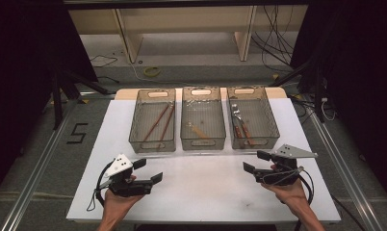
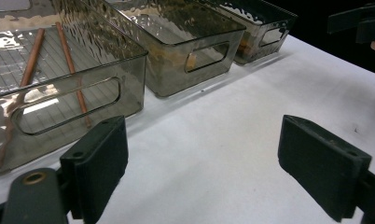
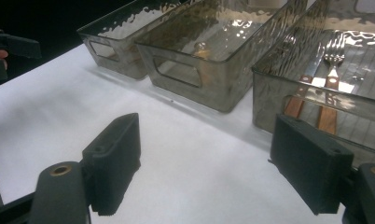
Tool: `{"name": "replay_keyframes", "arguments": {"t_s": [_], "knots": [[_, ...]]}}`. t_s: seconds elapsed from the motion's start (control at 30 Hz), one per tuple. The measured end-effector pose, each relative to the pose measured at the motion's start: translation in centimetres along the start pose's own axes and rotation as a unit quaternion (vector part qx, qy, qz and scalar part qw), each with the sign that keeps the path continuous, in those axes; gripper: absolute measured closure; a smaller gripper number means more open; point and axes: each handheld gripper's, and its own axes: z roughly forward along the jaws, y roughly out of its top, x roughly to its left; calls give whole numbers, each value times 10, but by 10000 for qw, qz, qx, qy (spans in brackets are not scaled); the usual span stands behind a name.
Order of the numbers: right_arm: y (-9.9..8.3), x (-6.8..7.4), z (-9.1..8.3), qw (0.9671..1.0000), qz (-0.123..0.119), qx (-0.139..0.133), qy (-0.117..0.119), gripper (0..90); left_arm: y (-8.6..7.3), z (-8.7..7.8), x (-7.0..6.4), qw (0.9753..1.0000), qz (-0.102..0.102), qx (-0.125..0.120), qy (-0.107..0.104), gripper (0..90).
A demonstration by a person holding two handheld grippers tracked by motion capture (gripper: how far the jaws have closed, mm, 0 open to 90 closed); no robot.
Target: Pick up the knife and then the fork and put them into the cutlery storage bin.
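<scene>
Three smoky clear bins stand in a row at the back of the white table point(image 1: 201, 183). The left bin point(image 1: 153, 121) holds two brown chopsticks point(image 1: 161, 121) point(image 2: 72, 70). A small wooden utensil point(image 1: 197, 130) lies in the middle bin point(image 1: 203, 119). The right bin point(image 1: 251, 118) holds forks with wooden handles point(image 1: 240, 126) point(image 3: 329, 100). My left gripper point(image 1: 148, 170) point(image 2: 204, 163) is open over bare table, in front of the left bin. My right gripper point(image 1: 256, 161) point(image 3: 206, 163) is open too, in front of the right bin. Nothing sits between either pair of jaws.
A person's hands hold both grippers near the table's front edge. Black frame legs and cables stand on the floor at both sides, and a wooden shelf unit point(image 1: 187, 29) stands beyond the table. A number 5 point(image 1: 77, 133) is marked on the floor at the left.
</scene>
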Motion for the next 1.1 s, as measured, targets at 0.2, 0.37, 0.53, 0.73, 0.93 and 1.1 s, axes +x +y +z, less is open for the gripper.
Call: {"name": "replay_keyframes", "arguments": {"t_s": [0.2, 0.37, 0.53, 0.73, 0.93, 1.1], "knots": [[-9, 3, -4, 10000, -17, -83, 24, 248, 0, 0, 0, 10000, -34, -16, -27, 155], [-12, 6, -6, 9999, -82, -143, 28, 246, 0, 0, 0, 10000, -12, -6, -29, 155], [-17, 9, -6, 9997, -87, -185, 101, 242, 0, 0, 0, 10000, -13, -4, -37, 155], [-23, 14, -5, 9997, -133, -172, 150, 238, 0, 0, 0, 10000, -11, -4, -43, 155], [-27, 16, -6, 9996, -129, -181, 159, 237, 0, 0, 0, 10000, -8, -7, -43, 155], [-30, 17, -5, 9997, -151, -160, 138, 234, -1, 0, 0, 10000, -23, -6, -70, 155]]}}
